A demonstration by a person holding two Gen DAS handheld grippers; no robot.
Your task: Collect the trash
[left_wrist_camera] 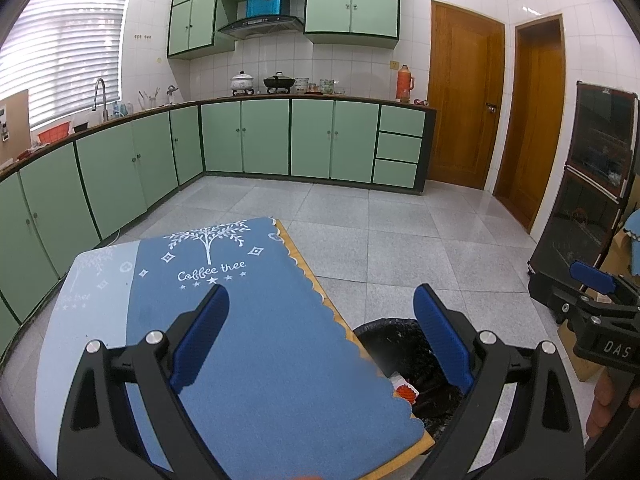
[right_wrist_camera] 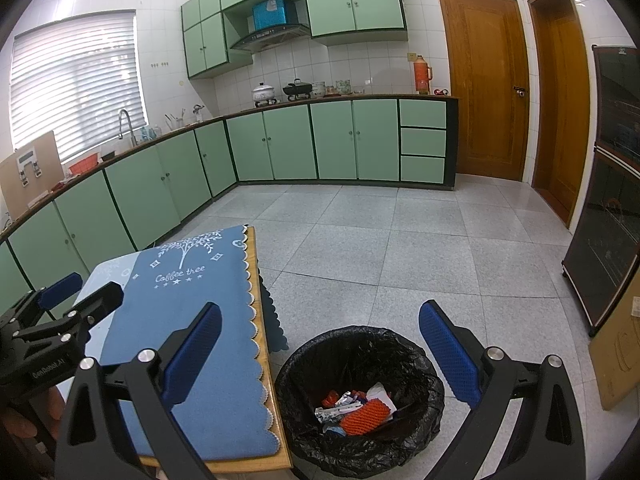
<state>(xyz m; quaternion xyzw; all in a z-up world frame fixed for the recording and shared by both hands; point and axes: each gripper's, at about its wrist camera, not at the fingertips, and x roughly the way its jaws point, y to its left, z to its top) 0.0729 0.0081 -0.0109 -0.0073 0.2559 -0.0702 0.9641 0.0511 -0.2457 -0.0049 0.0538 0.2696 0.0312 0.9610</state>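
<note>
A round bin with a black liner (right_wrist_camera: 360, 400) stands on the floor right of the table; it holds trash: an orange foam net (right_wrist_camera: 366, 416), white and red wrappers (right_wrist_camera: 344, 400). In the left wrist view the bin (left_wrist_camera: 396, 344) shows partly behind the table edge. My left gripper (left_wrist_camera: 320, 340) is open and empty above the blue tablecloth (left_wrist_camera: 260, 340). My right gripper (right_wrist_camera: 320, 360) is open and empty above the bin's near-left rim. The cloth (right_wrist_camera: 192, 320) bears no trash that I can see.
The wooden table edge (right_wrist_camera: 264, 344) runs next to the bin. Green kitchen cabinets (right_wrist_camera: 280, 144) line the left and far walls. A dark glass cabinet (right_wrist_camera: 612, 200) and a cardboard box (right_wrist_camera: 616, 352) stand at the right. Two wooden doors (right_wrist_camera: 488, 80) are at the back.
</note>
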